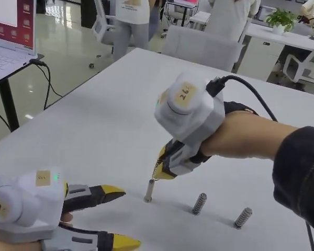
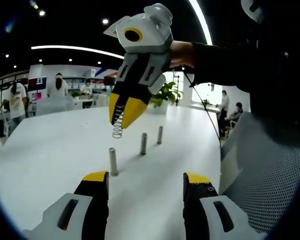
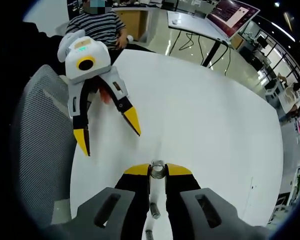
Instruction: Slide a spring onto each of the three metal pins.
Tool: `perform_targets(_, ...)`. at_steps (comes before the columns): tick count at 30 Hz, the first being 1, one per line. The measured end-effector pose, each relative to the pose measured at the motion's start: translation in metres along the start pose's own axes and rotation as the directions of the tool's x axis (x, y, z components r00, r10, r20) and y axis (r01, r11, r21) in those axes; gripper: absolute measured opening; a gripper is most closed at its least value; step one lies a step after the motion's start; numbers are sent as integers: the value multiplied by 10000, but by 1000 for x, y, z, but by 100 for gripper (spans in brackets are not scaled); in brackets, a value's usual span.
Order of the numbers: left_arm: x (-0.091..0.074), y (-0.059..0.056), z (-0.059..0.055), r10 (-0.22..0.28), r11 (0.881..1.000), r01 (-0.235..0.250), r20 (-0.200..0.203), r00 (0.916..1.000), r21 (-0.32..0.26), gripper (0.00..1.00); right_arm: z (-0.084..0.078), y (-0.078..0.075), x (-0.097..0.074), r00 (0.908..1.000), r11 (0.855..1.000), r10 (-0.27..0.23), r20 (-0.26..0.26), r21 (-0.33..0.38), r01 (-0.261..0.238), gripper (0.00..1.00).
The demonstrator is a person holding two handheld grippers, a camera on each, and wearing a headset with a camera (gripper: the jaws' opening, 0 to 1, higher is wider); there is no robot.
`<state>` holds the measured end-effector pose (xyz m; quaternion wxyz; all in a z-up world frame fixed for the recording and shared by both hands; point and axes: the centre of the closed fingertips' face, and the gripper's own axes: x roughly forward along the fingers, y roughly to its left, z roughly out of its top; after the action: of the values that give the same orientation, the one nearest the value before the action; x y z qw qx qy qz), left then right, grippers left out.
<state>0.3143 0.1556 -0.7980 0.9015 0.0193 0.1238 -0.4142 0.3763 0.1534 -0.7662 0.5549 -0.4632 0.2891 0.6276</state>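
Note:
One bare metal pin (image 1: pixel 149 191) (image 2: pixel 112 161) stands upright on the white table (image 1: pixel 94 115). To its right stand two pins, each with a spring on it (image 1: pixel 199 203) (image 1: pixel 243 217) (image 2: pixel 144 143) (image 2: pixel 160 135). My right gripper (image 1: pixel 158 172) (image 2: pixel 122 117) (image 3: pixel 158 172) is shut on a spring (image 1: pixel 156 170) (image 2: pixel 118 125) (image 3: pixel 157 171). The spring hangs just above the bare pin and a little to its right. My left gripper (image 1: pixel 126 217) (image 2: pixel 146 180) (image 3: pixel 110 141) rests low at the near left of the bare pin, open and with nothing between its fingers.
A laptop (image 1: pixel 10 26) sits on a separate stand at the far left. Office chairs (image 1: pixel 201 47) and standing people are beyond the table's far edge. A black cable (image 1: pixel 251 89) trails from the right gripper over the person's sleeve. A mesh chair back (image 2: pixel 270 165) is close beside the table.

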Motion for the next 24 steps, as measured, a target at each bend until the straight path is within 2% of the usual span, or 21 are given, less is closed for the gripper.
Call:
perform_targets(7, -4, 4, 0, 140, 9999, -140, 35, 9999, -11, 56, 0, -5, 7, 10000, 10000, -2, -30, 49, 2, 8)
perform_targets(24, -7, 9, -1, 304, 9995, -303, 160, 9994, -76, 60, -6, -3, 22, 9988, 9996, 274, -396, 37, -273, 8)
